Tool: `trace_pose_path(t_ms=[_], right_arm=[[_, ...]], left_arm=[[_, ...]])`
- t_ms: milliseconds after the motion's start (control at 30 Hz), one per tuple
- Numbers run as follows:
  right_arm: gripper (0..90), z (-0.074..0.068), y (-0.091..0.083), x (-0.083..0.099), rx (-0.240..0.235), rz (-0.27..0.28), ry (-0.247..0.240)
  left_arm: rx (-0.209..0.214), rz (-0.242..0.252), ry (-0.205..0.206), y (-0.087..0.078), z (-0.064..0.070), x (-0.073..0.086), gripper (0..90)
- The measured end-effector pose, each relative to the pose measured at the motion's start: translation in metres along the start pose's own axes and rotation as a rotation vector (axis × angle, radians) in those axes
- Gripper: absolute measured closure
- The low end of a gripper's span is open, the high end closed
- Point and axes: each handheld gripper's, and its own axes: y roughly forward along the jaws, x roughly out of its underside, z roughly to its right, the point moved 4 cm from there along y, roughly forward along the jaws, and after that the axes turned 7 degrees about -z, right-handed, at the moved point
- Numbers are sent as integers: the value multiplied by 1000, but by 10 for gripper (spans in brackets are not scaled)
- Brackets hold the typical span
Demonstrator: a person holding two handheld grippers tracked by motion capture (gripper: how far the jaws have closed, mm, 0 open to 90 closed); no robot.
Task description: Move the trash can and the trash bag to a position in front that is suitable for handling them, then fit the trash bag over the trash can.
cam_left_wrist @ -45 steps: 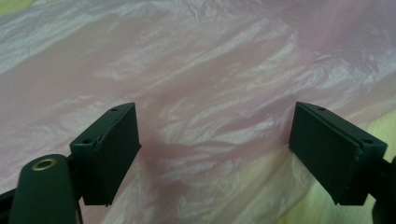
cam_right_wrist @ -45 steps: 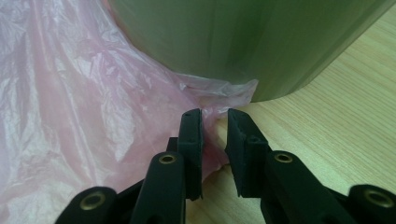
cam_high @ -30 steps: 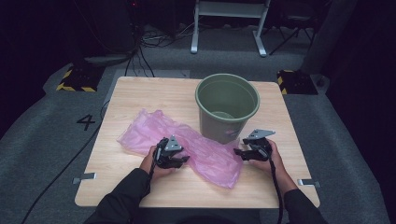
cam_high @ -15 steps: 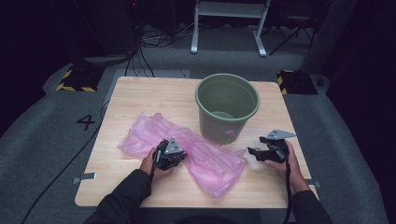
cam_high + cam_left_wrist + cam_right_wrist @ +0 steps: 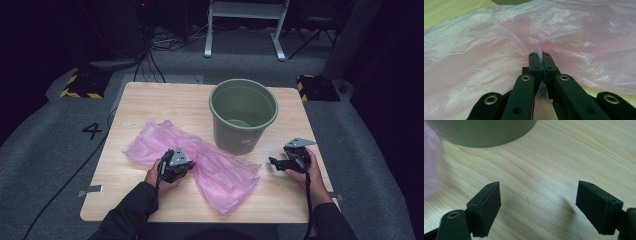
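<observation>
A crumpled pink plastic bag [image 5: 210, 167] lies spread across the wooden table [image 5: 150, 105], left of and in front of a green bucket [image 5: 243, 114]. My left gripper [image 5: 186, 167] rests on the bag's middle and is shut on a pinched fold of the pink film [image 5: 538, 48]. My right gripper [image 5: 274, 162] hovers low over bare wood to the right of the bag, open, with nothing between its pads [image 5: 487, 203]. In the right gripper view the bucket's base [image 5: 481, 132] stands just ahead and the bag's edge [image 5: 430, 167] shows at the left.
The bucket stands upright at the table's back right, with something pale at its bottom. Bare wood [image 5: 292, 200] lies around the right gripper, near the front right edge. Grey carpet, cables and a white frame stand beyond the table.
My right gripper has let go of the bag's right end and drawn back to the right, jaws now open. The bag's right part has settled flat. The left gripper has held its place.
</observation>
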Motion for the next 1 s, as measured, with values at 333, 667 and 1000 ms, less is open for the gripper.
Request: trace_pose_path(t_ms=[333, 667, 1000], right_arm=[[186, -1, 7, -2, -13, 10, -19], [152, 0, 11, 0, -29, 35, 28], [147, 0, 11, 0, -22, 34, 35]], left_arm=[[-26, 50, -30, -18, -8, 5, 890], [-49, 98, -45, -36, -14, 4, 890], [-64, 145, -49, -47, -18, -1, 891]])
